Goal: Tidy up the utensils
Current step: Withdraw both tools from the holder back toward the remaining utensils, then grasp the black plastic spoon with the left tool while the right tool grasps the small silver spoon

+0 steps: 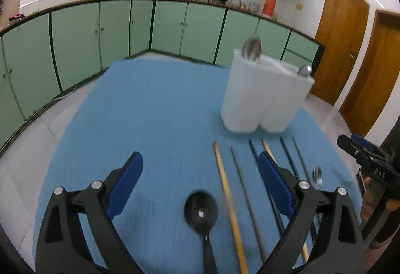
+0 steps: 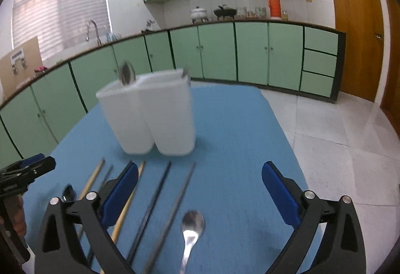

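Note:
A white two-part utensil holder [image 1: 262, 96] stands on the blue cloth [image 1: 155, 108] with two metal spoons [image 1: 253, 47] sticking out; it also shows in the right wrist view [image 2: 152, 116]. My left gripper [image 1: 200, 169] is open above a black spoon [image 1: 201, 211], with wooden chopsticks [image 1: 228, 201] and dark chopsticks [image 1: 246, 194] lying beside it. My right gripper [image 2: 200, 179] is open above a metal spoon [image 2: 192, 224] and dark chopsticks [image 2: 155, 201]. The right gripper shows at the left view's right edge [image 1: 360, 149].
Green kitchen cabinets [image 1: 112, 31] run behind the table. Wooden doors [image 1: 350, 53] stand at the right. White tiled floor [image 2: 337, 128] lies to the right of the table. The left gripper shows at the right view's left edge [image 2: 27, 169].

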Action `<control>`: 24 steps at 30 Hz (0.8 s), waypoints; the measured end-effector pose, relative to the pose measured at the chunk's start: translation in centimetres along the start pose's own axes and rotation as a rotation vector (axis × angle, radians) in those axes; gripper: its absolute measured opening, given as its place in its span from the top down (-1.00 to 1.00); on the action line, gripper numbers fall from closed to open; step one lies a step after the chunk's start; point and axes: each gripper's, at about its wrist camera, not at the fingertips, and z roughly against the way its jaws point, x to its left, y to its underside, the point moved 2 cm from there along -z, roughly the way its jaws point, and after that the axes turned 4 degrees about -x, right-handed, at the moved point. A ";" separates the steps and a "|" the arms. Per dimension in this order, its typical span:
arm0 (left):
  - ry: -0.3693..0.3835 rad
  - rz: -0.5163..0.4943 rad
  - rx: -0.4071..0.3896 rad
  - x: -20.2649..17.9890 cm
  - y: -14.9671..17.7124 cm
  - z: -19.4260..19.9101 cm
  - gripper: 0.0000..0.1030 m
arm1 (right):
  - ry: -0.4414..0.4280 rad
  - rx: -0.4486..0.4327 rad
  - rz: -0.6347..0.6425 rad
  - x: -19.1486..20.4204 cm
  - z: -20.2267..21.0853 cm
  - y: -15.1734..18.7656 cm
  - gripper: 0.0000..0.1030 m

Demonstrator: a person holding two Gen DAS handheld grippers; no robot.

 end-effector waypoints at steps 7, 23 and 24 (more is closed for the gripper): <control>-0.014 -0.010 0.069 0.3 2.4 -0.4 -0.78 | 0.015 0.054 -0.003 -0.3 0.2 2.0 -0.88; -0.004 0.022 0.155 0.5 3.9 -2.6 -0.03 | -0.011 0.079 0.007 0.0 -0.2 3.0 -0.88; -0.002 0.022 0.157 0.4 3.9 -2.6 0.01 | -0.010 0.079 0.008 0.0 -0.3 3.0 -0.88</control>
